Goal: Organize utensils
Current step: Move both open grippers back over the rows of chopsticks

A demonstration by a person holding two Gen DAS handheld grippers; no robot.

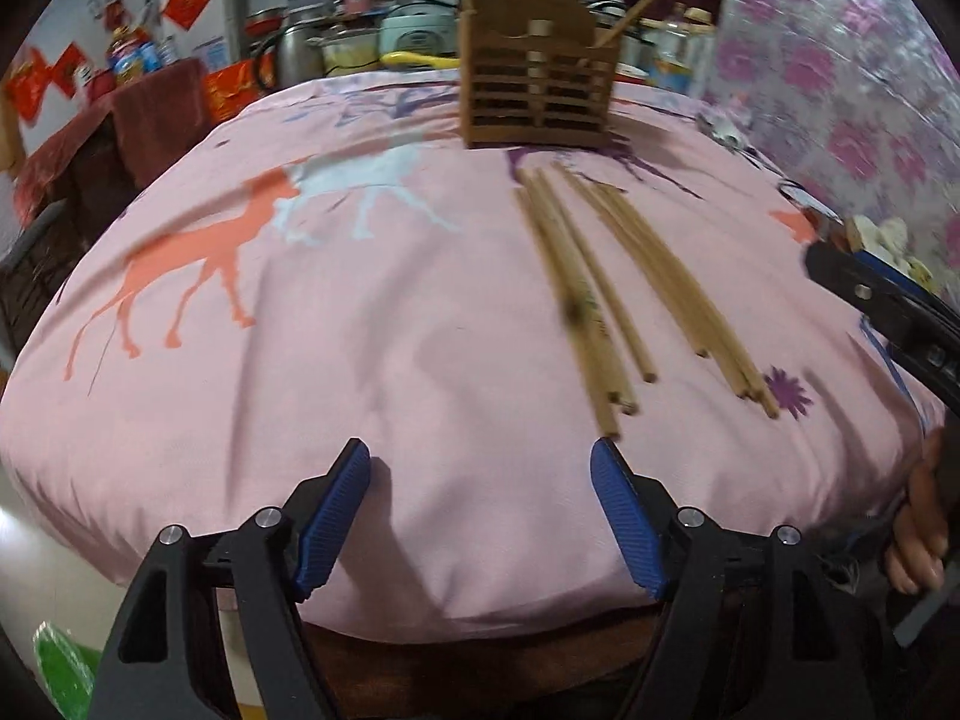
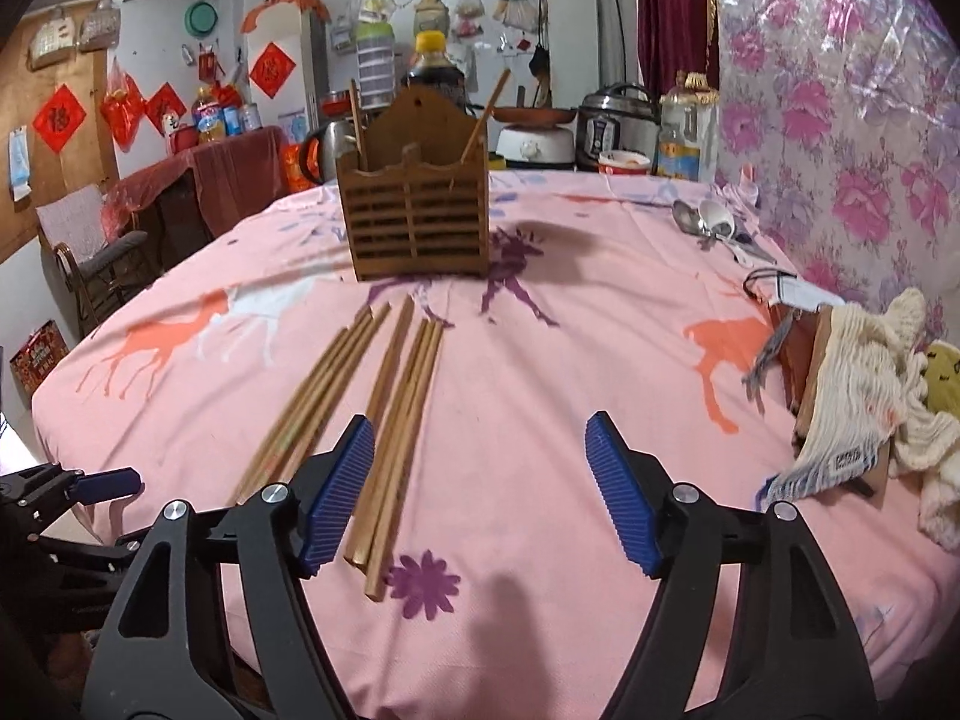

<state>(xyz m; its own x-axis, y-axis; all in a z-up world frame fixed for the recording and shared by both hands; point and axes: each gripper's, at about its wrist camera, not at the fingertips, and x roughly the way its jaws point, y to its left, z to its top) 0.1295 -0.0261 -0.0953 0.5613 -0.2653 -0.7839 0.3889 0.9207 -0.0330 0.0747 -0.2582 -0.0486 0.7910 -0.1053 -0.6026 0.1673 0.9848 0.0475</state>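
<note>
Both grippers hang empty, jaws spread wide. The chopsticks (image 2: 384, 414) lie loose on the pink-clothed surface (image 2: 570, 360), just ahead-left of the right gripper (image 2: 480, 480) and ahead-right of the left gripper (image 1: 480, 504). The wooden utensil holder (image 2: 414, 204) stands beyond them.

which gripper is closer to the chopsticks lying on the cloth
Right. The right gripper has its left finger over the chopsticks; the left gripper hovers off their near ends.

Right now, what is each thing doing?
Left gripper: open, empty.
Right gripper: open, empty.
Chopsticks: lying loose on the cloth.
Wooden holder: upright, two chopsticks inside.
Spoons: lying by the wall.
</note>
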